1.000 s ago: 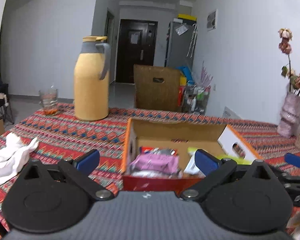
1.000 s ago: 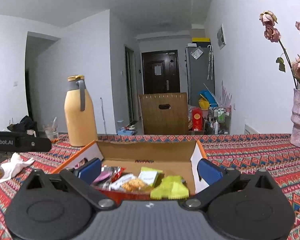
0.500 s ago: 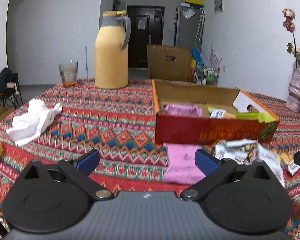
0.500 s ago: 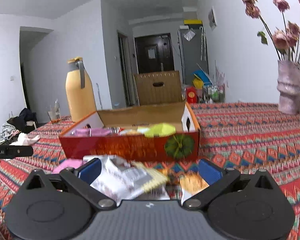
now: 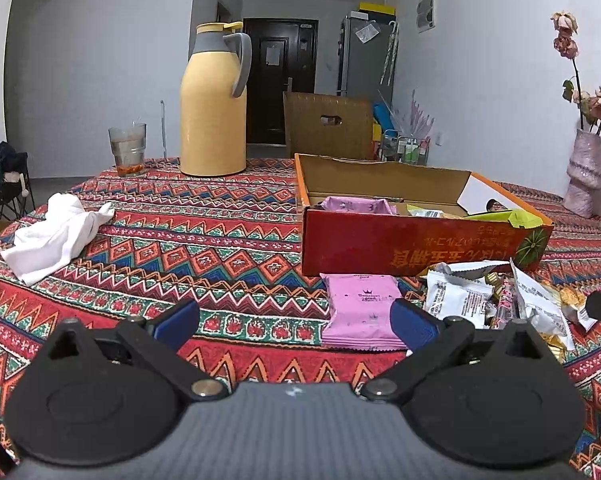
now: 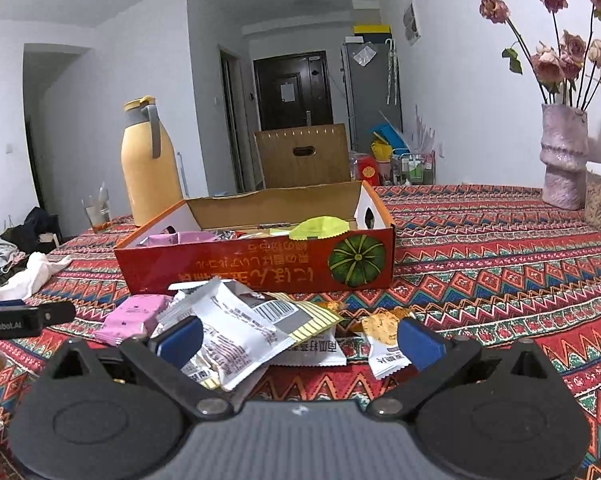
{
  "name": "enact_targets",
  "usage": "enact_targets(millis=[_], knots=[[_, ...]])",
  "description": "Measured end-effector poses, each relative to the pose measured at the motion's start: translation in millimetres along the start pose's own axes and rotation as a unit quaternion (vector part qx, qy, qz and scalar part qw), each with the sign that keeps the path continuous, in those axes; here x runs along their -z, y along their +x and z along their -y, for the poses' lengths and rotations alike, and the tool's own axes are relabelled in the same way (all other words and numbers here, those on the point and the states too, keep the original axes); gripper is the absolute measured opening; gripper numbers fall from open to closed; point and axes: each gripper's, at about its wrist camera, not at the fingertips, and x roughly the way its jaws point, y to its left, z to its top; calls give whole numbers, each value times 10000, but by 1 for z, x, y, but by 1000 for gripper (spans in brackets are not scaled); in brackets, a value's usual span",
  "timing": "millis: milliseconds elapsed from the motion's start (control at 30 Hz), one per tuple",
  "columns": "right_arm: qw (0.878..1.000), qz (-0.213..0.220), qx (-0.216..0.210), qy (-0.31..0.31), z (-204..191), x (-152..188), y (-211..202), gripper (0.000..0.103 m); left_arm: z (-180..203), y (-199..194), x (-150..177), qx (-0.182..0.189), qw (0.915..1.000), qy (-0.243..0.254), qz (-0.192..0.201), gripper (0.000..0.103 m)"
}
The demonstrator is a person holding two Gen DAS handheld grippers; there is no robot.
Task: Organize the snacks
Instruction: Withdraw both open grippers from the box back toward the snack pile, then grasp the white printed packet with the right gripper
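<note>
While both my grippers stand wide and empty, the left gripper (image 5: pixel 294 322) has the pink packet (image 5: pixel 361 308) flat on the cloth by its right finger. My right gripper (image 6: pixel 298 340) hovers low-centre over the white packets (image 6: pixel 240 326). Behind them the red box (image 6: pixel 256 268) holds more snacks. Farther back, upper left, stands the yellow jug (image 5: pixel 213 104).

Loose snack packets (image 6: pixel 256 328) lie on the tablecloth (image 6: pixel 500 280) before the box (image 6: pixel 256 264), jug (image 5: pixel 214 100) behind its left
</note>
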Motion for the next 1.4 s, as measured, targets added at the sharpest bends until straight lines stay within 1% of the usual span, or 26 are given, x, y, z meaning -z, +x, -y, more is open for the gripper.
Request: enact_targets(millis=[167,333,467,567,633,700,800,833,900,967,1000,1067,1100,1133,1167,1200,1400], knots=[[9999,-84,83,-26,-7,0,1,103,-3,1,0,53,10000,-58,-38,103],[9999,-161,38,-32,-13,-3,6,103,-3,3,0,51,9999,-80,-68,103],[9995,-231,-179,-130,-27,-10,16,103,-4,2,0,50,9999,-128,-48,103],[9983,-393,-292,-325,-41,-12,29,103,-5,1,0,53,9999,-159,-43,103],[9976,-516,-283,-361,-45,-11,39,103,-6,1,0,72,9998,-177,-38,103],[9972,-617,-219,-365,-46,-10,49,103,-7,0,0,103,9998,-195,-30,103],[9964,-780,-214,-237,-42,-9,61,99,-8,1,0,129,9997,-206,-45,103],[9962,-809,-272,-172,-39,-8,61,95,-8,1,0,147,9997,-212,-46,103],[9958,-830,-360,-99,-37,-7,62,91,-8,1,0,165,9996,-225,-44,103],[9957,-818,-426,-82,-36,-6,61,80,-8,1,0,170,9996,-231,-54,103],[9956,-814,-452,-78,-36,-6,60,78,-8,1,0,168,9996,-236,-57,103],[9956,-787,-512,-46,-34,-6,58,71,-8,2,0,169,9995,-246,-66,103],[9955,-785,-532,-49,-34,-5,56,70,-8,2,0,166,9995,-247,-70,103],[9954,-774,-562,-43,-33,-5,55,66,-8,2,1,162,9995,-247,-75,103],[9953,-772,-586,-22,-31,-5,54,51,-8,2,1,161,9995,-248,-77,103],[9950,-788,-617,18,-30,-4,53,48,-8,2,1,159,9995,-248,-76,103],[9961,-576,-662,105,-22,-3,37,44,-8,3,1,124,9996,-242,-110,103]])
